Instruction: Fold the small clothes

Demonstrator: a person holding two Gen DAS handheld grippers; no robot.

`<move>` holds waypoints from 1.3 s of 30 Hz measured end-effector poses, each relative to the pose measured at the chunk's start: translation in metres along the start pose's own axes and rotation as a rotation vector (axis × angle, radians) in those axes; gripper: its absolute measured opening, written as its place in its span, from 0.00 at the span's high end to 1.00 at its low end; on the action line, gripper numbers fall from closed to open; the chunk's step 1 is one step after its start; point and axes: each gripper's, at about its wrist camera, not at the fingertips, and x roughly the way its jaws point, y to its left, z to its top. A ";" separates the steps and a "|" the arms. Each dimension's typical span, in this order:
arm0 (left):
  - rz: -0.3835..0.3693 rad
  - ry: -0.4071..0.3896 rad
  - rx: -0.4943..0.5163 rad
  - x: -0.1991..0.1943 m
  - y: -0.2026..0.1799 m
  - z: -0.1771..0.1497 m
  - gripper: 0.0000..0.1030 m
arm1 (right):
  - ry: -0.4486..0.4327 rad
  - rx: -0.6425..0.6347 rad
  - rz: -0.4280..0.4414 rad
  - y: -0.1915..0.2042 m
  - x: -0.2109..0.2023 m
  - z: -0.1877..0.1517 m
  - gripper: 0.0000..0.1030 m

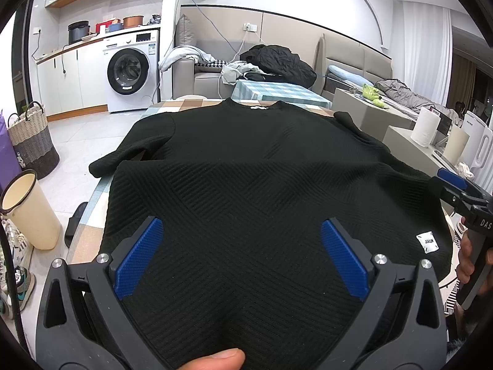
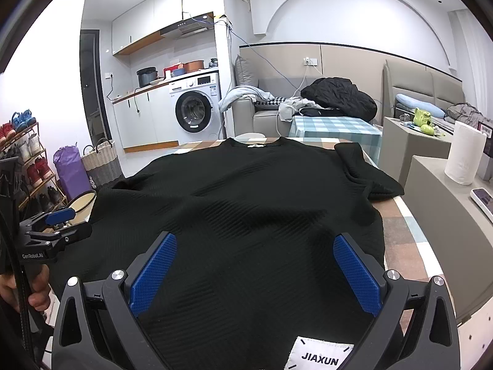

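Note:
A black ribbed sweater [image 1: 246, 160] lies flat on the checked table [image 1: 87, 234], collar at the far end and hem near me. Its left sleeve [image 1: 117, 157] bends inward, and its right sleeve [image 2: 366, 169] lies folded at the far right corner. My left gripper [image 1: 242, 234] hovers open over the left part of the hem; a thumb shows at the bottom edge. My right gripper [image 2: 255, 243] is open over the right part of the sweater [image 2: 246, 200], just behind the white JIAXUN label [image 2: 320, 354]. Nothing lies between either pair of blue pads except the cloth below.
Left of the table stand a cream bin [image 1: 30, 209], a woven basket [image 1: 30, 141] and a shoe rack [image 2: 27, 166]. To the right, grey cabinets carry a paper towel roll [image 2: 465, 154]. Behind are a washing machine [image 1: 132, 71] and a sofa with a black jacket [image 1: 277, 61].

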 end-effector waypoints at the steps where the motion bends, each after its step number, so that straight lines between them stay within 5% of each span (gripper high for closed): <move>1: 0.001 0.001 0.000 0.000 0.000 0.000 0.01 | -0.001 0.000 -0.001 0.000 -0.001 0.000 0.00; 39: 0.016 0.034 -0.004 0.007 0.007 0.010 0.01 | 0.053 0.016 -0.027 0.002 0.014 0.013 0.00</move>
